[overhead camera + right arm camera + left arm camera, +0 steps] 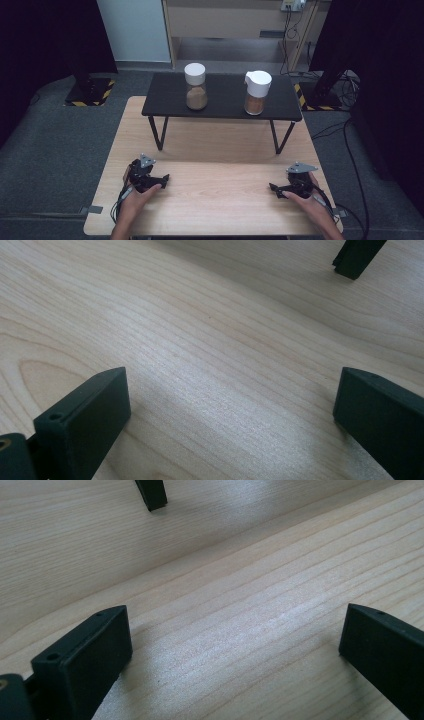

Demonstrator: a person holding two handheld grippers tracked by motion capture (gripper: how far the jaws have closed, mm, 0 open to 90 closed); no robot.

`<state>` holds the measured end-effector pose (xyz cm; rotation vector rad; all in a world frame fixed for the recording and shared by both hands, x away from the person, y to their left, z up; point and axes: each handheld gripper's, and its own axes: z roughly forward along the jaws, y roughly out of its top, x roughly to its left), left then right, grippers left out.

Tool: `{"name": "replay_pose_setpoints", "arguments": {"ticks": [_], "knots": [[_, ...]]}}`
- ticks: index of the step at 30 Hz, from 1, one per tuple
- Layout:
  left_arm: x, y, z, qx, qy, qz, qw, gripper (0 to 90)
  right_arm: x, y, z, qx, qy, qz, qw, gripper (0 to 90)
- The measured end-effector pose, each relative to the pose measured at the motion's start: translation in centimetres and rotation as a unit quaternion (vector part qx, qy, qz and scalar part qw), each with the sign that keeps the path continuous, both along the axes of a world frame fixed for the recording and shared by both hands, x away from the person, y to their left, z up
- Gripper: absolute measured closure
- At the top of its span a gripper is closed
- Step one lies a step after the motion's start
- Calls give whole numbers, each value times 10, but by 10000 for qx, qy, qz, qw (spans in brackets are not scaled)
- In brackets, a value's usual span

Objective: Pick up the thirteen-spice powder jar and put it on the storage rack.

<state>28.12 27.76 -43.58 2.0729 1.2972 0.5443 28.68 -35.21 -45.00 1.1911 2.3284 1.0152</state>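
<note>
Jars (195, 86) well beyond both grippers (165, 179)

A pale wooden bench (215, 200) carries a low black shelf (225, 102) on thin legs; two brown-filled, white-capped jars (195, 86) stand apart on that shelf.

On the raised shelf (220, 95) behind both grippers, the jar (195, 86) stands left of the dispenser (257, 92).

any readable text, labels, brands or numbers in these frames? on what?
None readable.
Round-lid jar on the black shelf: no label visible.
Spouted-lid jar: no label visible.
Left gripper, right gripper: no markings legible.
Yellow-black hazard stripes on the floor stand: a pattern, no words.
</note>
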Motion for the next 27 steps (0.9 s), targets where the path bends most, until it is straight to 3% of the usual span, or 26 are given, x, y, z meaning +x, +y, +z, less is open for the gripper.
{"name": "replay_pose_setpoints", "arguments": {"ticks": [27], "knots": [[0,0,0,3,11,-9,10000,0,-6,5,1,-15,19,39,10000,16]]}}
